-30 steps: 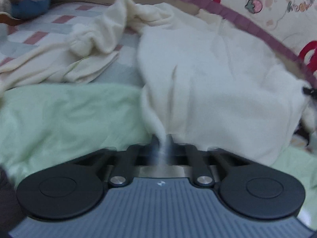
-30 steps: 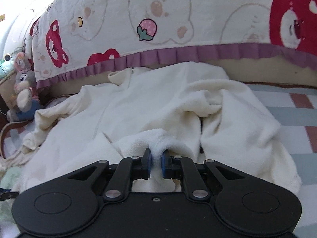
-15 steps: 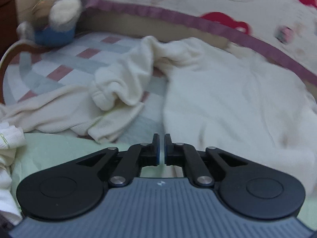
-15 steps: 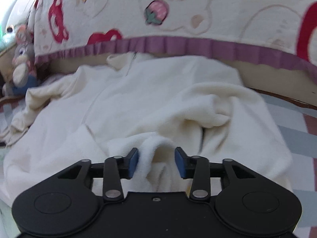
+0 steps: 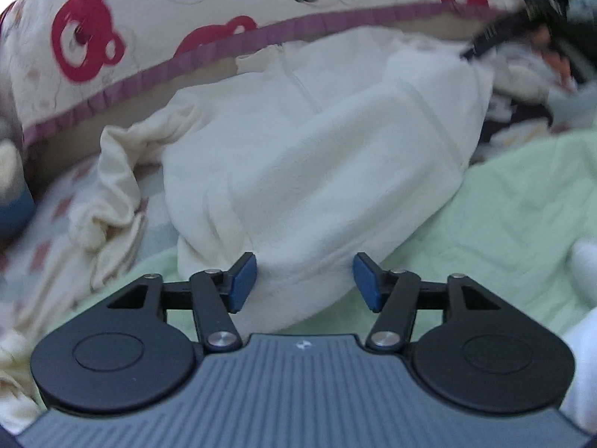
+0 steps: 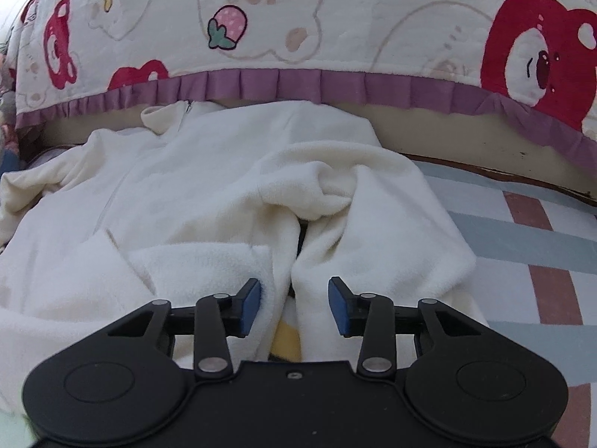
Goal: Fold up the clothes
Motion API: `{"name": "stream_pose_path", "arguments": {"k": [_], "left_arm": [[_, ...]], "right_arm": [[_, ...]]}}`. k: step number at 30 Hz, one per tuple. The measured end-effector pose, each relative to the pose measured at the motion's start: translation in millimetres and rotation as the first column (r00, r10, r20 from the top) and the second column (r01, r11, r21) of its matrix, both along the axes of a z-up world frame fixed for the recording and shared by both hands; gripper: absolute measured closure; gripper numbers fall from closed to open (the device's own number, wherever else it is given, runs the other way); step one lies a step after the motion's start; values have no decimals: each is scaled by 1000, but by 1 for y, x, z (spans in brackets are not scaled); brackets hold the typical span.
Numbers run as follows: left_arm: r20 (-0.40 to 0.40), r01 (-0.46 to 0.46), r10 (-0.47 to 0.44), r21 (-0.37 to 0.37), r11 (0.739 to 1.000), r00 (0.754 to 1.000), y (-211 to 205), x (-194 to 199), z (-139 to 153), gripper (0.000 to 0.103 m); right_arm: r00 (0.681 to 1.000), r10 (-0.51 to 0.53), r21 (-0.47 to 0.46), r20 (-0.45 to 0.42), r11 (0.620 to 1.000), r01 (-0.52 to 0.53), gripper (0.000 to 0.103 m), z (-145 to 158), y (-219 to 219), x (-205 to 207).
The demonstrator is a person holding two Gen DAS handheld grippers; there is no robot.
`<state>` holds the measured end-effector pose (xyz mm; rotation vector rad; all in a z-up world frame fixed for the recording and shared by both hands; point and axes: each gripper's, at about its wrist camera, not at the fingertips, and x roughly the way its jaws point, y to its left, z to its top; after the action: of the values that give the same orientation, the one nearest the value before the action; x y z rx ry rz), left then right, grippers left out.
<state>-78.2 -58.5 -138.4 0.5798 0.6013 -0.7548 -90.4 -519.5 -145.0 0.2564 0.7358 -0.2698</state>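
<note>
Cream fleece garment (image 5: 317, 156) lies before both parted fingers (image 6: 249, 308); ungripped

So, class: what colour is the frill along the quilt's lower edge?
Purple. The frill edges the bear-print quilt, clearest in the right wrist view.

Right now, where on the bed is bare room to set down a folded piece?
Free: the checked sheet right of the cream fleece garment, below the bear quilt; also the green blanket beside the garment. Crowded: the left side, with bunched cream cloth.
</note>
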Motion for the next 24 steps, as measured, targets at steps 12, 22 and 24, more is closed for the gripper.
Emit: {"name": "stream_pose_path", "arguments": {"k": [12,22,24], "left_arm": [[-150,-265,248,-110,958,957,-34,96,6,74],[-299,-461,393,-205,863,869,-47,138,1,76],[-313,-475,402,-210,854,861,-48,140,1,76]], "right_arm": [[980,201,144,8,969,-200,57,6,-7,31],[914,390,2,108,920,-392,47,41,43,-56],[889,458,-168,18,878,-448,47,34,71,-70]]}}
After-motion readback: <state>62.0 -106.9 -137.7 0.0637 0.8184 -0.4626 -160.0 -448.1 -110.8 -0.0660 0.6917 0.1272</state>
